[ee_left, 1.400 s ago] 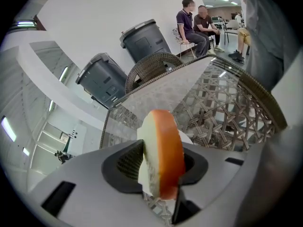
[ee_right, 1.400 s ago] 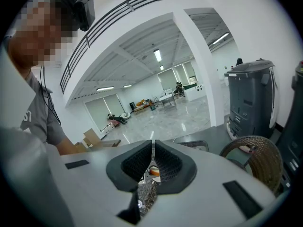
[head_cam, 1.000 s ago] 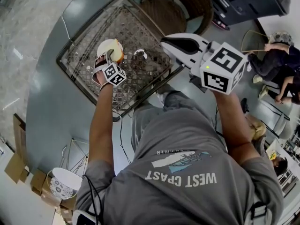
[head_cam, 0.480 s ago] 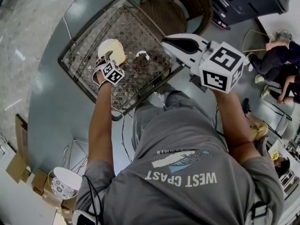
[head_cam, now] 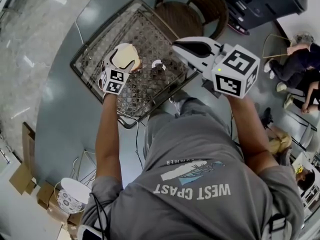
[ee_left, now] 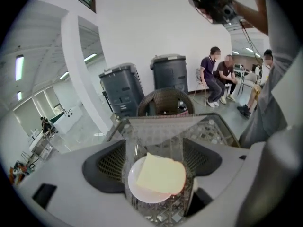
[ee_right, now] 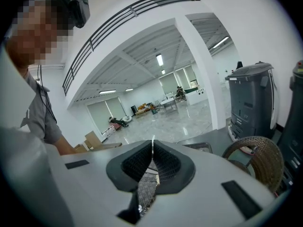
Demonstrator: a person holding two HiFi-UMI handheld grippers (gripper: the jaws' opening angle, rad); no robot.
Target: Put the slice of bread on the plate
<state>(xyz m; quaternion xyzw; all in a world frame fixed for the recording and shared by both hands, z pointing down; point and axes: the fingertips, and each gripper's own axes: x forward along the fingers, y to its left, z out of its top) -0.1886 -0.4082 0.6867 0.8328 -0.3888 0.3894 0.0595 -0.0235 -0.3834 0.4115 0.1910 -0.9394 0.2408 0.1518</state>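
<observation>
Head view: I look steeply down onto the glass table (head_cam: 150, 39)
Left gripper view: close above it, tilted down, facing the wicker chair (ee_left: 165, 100)
Right gripper view: near level, toward the hall
Shared: table, chair

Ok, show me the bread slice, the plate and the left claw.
bread slice (ee_left: 161, 175), left gripper view, middle of its top face.
plate (ee_left: 135, 187), left gripper view, bare left rim.
left claw (ee_left: 155, 147), left gripper view, midway between open fingertips.
</observation>
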